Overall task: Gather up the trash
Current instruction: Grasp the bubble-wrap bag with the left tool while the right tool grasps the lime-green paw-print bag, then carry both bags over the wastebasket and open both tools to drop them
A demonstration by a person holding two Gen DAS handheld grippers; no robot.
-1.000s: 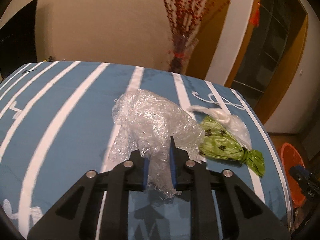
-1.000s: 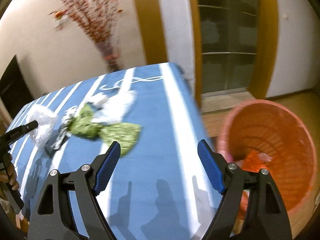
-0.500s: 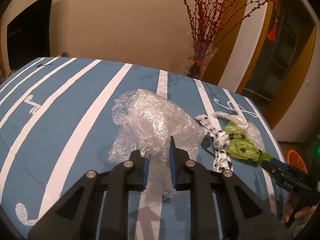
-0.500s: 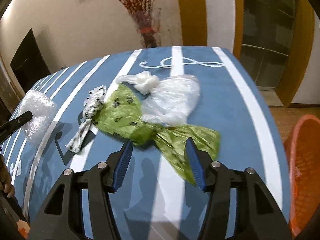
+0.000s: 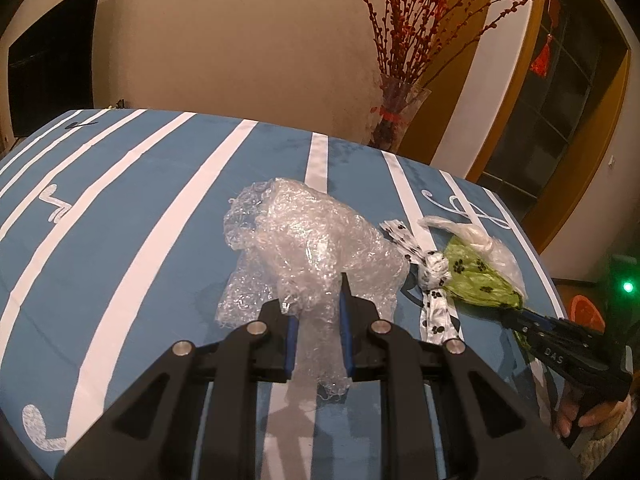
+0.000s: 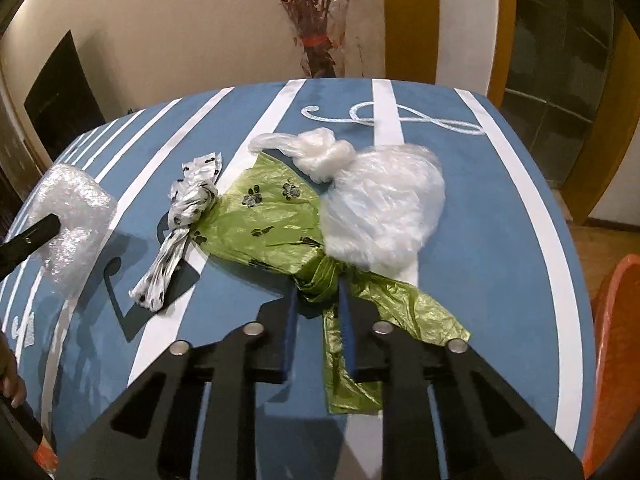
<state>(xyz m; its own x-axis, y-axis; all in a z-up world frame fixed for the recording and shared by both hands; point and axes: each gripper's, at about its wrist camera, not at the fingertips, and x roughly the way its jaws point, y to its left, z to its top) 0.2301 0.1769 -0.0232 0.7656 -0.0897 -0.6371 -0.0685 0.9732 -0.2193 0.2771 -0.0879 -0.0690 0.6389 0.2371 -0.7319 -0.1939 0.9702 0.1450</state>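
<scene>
Crowding green bag [image 6: 280,220]: white bag [image 6: 384,204], spotted bag [image 6: 188,204].

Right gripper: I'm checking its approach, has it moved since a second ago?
Yes. The right gripper swung from the orange bin leftward over the table, onto the green bag.

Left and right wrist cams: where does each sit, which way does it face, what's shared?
Left wrist: on the left gripper, looking down along its fingers at the bubble wrap it clamps; a hand shows bottom right.
Right wrist: on the right gripper, looking down at the green bag it pinches.
Shared: blue striped table, vase, each other's gripper.
</scene>
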